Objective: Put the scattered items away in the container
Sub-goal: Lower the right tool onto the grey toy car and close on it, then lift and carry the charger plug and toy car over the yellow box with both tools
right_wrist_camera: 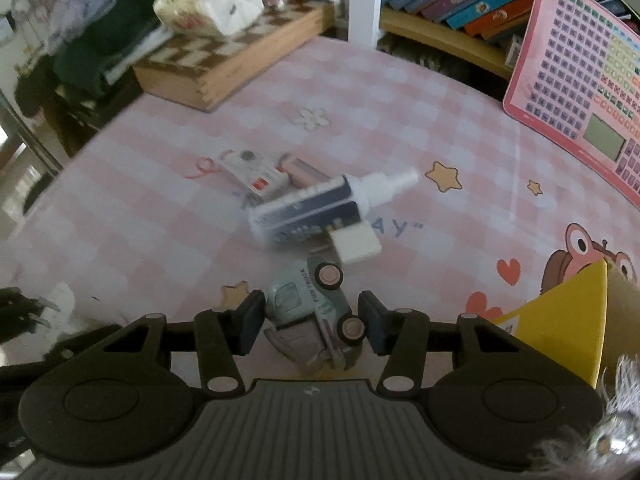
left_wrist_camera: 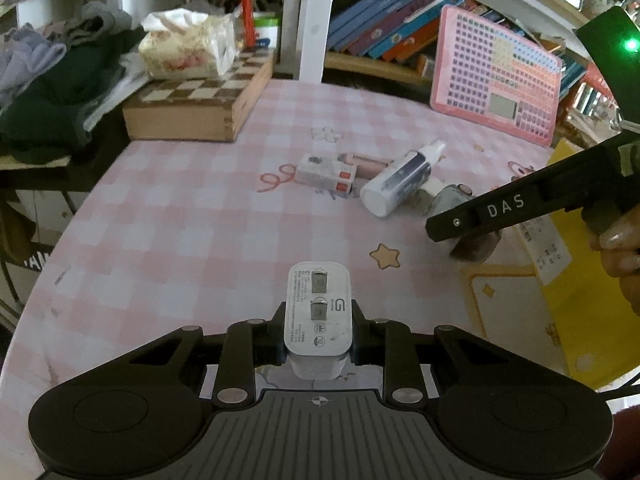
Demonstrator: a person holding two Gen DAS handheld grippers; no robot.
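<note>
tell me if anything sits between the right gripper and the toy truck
Nothing visible does. The toy truck lies on its side directly between the open fingers of the right gripper, with small gaps on both sides. The spray bottle and white cube lie beyond it.

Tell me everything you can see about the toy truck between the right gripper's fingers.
The toy truck is small, pale green-grey, seemingly plastic, with "FUN TRUCK" lettered on its side, a cab window and pinkish wheels in dark tires. A duller mauve-grey rear section points toward the camera. It lies tipped on its side on the pink checked tablecloth, wheels facing right. The right gripper straddles it with jaws open, pads close on both flanks; contact is unclear. A small white block sits just beyond its front wheel.
</note>
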